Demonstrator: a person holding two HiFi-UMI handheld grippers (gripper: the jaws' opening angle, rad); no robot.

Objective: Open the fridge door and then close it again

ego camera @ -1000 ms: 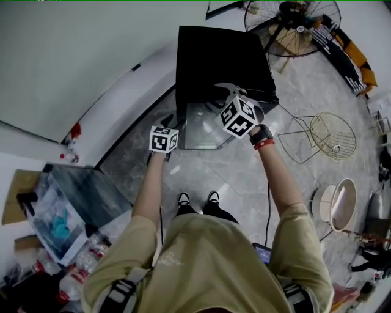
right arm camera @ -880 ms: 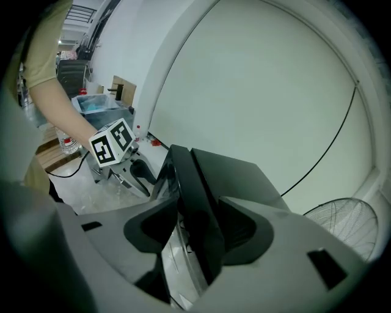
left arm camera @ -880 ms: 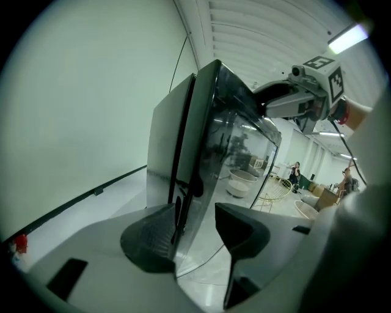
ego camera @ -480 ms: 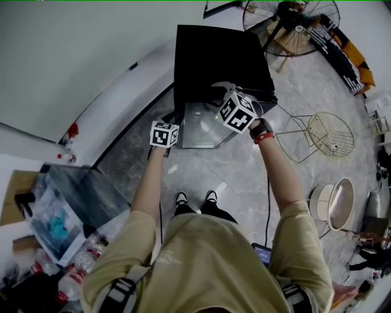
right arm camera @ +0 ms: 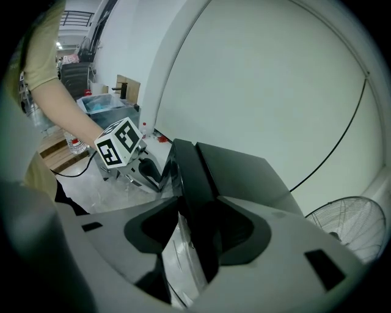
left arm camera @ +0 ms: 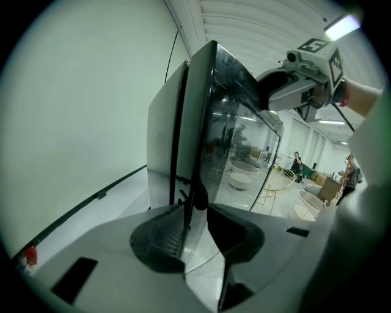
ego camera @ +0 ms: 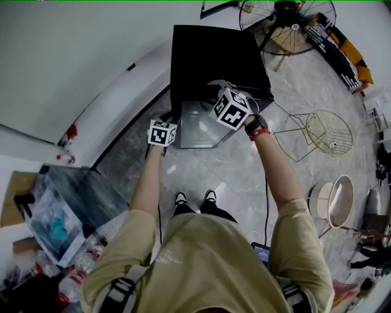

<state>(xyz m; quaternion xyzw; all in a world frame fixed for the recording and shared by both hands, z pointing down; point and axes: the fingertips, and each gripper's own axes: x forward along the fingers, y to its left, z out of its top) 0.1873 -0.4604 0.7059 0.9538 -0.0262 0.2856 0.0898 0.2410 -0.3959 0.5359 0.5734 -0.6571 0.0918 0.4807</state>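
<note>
Left gripper (left arm camera: 194, 211): jaws just closing, now pinching the fridge door (ego camera: 198, 125) by its side edge.
Right gripper (right arm camera: 195, 226): clamped on the door's top edge.

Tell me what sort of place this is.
Probably a large showroom or workshop hall, not a home kitchen: a black fridge stands on a stone floor, with a big standing fan and wire chairs nearby.
</note>
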